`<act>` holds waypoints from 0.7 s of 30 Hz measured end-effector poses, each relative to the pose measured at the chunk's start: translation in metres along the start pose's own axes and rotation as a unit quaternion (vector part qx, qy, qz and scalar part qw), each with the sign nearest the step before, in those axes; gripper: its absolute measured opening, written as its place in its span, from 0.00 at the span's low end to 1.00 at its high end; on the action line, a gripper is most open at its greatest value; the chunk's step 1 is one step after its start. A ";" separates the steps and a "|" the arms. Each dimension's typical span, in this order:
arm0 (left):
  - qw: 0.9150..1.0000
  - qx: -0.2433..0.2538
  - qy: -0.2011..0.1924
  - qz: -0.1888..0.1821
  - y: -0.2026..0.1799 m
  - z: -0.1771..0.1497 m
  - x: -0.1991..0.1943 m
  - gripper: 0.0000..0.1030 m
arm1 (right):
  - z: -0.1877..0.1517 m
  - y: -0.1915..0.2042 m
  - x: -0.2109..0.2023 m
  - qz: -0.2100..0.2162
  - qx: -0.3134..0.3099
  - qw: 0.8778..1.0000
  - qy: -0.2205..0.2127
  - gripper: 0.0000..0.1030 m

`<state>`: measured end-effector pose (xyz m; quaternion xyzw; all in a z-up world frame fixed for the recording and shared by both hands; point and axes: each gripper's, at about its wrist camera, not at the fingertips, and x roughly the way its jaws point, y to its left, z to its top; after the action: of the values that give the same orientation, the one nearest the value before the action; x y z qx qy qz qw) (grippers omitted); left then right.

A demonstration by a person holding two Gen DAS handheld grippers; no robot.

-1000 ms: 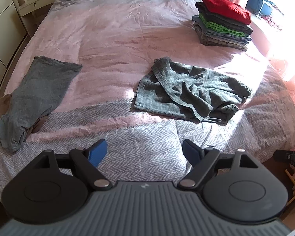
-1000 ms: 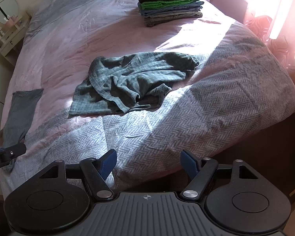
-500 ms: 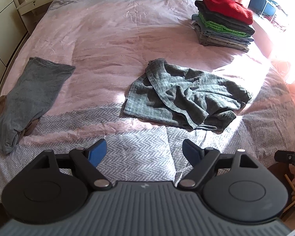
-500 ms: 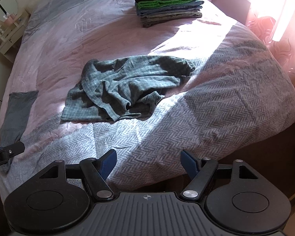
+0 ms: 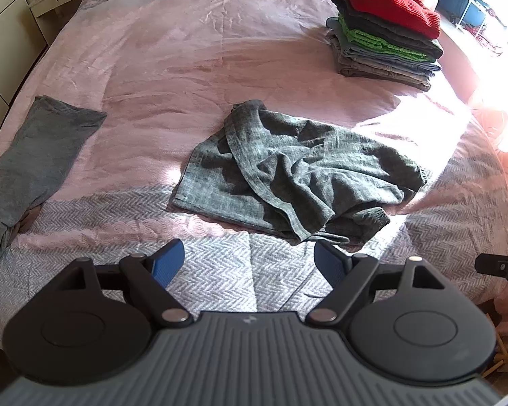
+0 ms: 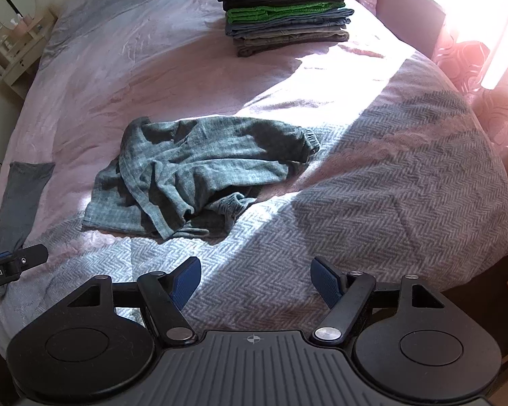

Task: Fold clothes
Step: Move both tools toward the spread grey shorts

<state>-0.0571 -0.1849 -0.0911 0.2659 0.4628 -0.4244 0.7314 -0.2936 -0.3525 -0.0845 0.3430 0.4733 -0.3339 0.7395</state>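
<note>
Two grippers stand wide and empty over the near edge of the bed (image 5: pixel 220 67): your left gripper (image 5: pixel 249 258) and your right gripper (image 6: pixel 255 279) both show blue pads spread apart with nothing between them. The crumpled grey-green garment (image 5: pixel 298 172) lies in a heap near the middle of the bed, just beyond the left gripper and to the far left of the right one. It looks like a light, soft knit, limp and rumpled, so expect it to sag and drape rather than keep any shape. It shouldn't slip much, and nothing about it is fragile.

Take hold at an edge, not the bunched middle. The flat hem at the near left corner (image 5: pixel 193 199) looks like a clean single layer for your left gripper; the ribbed cuff (image 6: pixel 308 142) at the right end suits your right. A folded stack (image 5: pixel 386 30) sits far right, and another grey garment (image 5: pixel 34 162) lies at the left edge.
</note>
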 end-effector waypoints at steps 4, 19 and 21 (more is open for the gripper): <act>1.000 -0.009 0.004 0.001 -0.010 0.000 0.004 0.79 | 0.004 -0.009 0.010 0.003 -0.010 1.000 0.012 0.72; 0.998 -0.014 0.060 0.020 -0.007 -0.014 0.039 0.79 | -0.003 -0.009 0.056 0.006 -0.026 0.998 0.064 0.72; 0.998 -0.016 0.066 0.016 -0.004 -0.014 0.049 0.79 | -0.003 -0.010 0.063 0.001 -0.018 0.998 0.065 0.72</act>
<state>-0.0565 -0.1945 -0.1408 0.2893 0.5124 -0.3866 0.7102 -0.2824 -0.3655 -0.1457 0.3506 0.5261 -0.3016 0.7136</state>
